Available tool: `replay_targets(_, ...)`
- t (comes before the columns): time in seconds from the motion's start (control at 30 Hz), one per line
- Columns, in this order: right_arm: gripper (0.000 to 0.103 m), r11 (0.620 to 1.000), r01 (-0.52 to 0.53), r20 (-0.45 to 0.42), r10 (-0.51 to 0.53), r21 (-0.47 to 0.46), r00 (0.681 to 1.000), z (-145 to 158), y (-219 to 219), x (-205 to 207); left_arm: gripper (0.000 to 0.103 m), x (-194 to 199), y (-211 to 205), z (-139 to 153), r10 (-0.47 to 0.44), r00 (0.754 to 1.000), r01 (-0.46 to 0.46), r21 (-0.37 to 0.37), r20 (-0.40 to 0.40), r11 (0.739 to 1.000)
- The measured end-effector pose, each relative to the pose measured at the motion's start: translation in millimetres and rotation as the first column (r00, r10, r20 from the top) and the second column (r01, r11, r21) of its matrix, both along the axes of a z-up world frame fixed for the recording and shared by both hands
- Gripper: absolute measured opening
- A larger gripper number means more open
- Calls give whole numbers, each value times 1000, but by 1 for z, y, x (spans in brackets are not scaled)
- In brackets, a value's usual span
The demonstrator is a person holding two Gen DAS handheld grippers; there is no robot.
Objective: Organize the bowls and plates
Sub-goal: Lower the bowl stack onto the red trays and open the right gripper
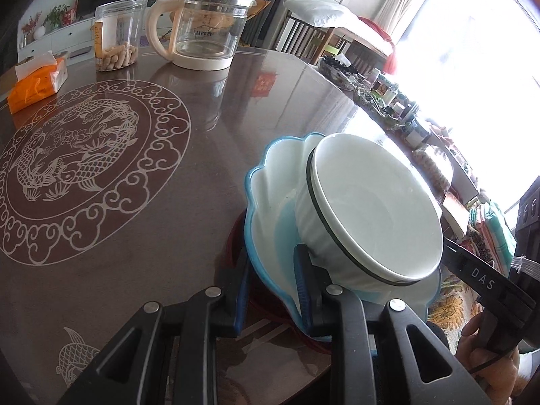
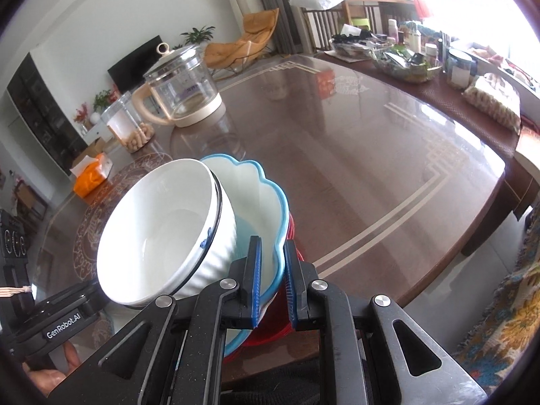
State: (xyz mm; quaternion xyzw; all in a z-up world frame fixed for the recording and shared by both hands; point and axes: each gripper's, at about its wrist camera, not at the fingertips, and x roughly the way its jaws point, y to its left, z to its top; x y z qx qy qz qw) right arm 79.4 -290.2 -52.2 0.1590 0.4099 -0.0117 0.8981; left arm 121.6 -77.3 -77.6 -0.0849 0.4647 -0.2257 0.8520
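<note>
A white ribbed bowl [image 1: 371, 209] with a dark rim line sits tilted inside a scalloped blue-rimmed dish [image 1: 273, 185], which rests on a red plate [image 1: 236, 239] near the table's front edge. My left gripper [image 1: 273, 290] is shut on the near rim of the blue dish and red plate. In the right wrist view the same bowl [image 2: 162, 233], blue dish [image 2: 256, 195] and red plate [image 2: 273, 334] show. My right gripper [image 2: 273, 283] is shut on the opposite rim of the blue dish and red plate.
A glass kettle [image 1: 206, 23] with a cream handle, a clear jar [image 1: 118, 33] of snacks and an orange tissue pack [image 1: 37, 81] stand at the back of the brown round table [image 1: 141, 209]. Cluttered jars and trays [image 2: 405, 57] line the far side. A patterned rug [image 2: 506, 330] lies below.
</note>
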Motion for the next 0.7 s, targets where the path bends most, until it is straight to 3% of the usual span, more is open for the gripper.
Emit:
replay_targets(0.23, 15, 1000, -20, 12, 20, 6, 1000, -7, -3, 0, 24, -3, -2, 6, -14, 999, 12, 48, 43, 999)
replay_targets(0.43, 23, 1000, -16, 45, 16, 4, 999, 2, -10, -4, 27, -3, 10, 19, 26, 997, -33, 92, 75, 995)
replay_targets(0.5, 37, 1000, -4, 63, 3, 1, 998, 8, -14, -9, 39, -6, 17, 23, 41, 996, -51, 108, 85, 993)
replay_targets(0.57, 50, 1000, 20, 82, -20, 0, 996, 15, -18, -17, 70, -15, 24, 30, 66, 990, -82, 129, 126, 988)
replay_targets(0.63, 59, 999, 43, 101, -43, 6, 994, 25, -21, -29, 86, -28, 29, 41, 88, 979, -116, 150, 184, 982)
replay_targets(0.7, 66, 998, 69, 110, -68, 1, 992, 36, -19, -43, 89, -42, 31, 53, 85, 969, -129, 183, 230, 975)
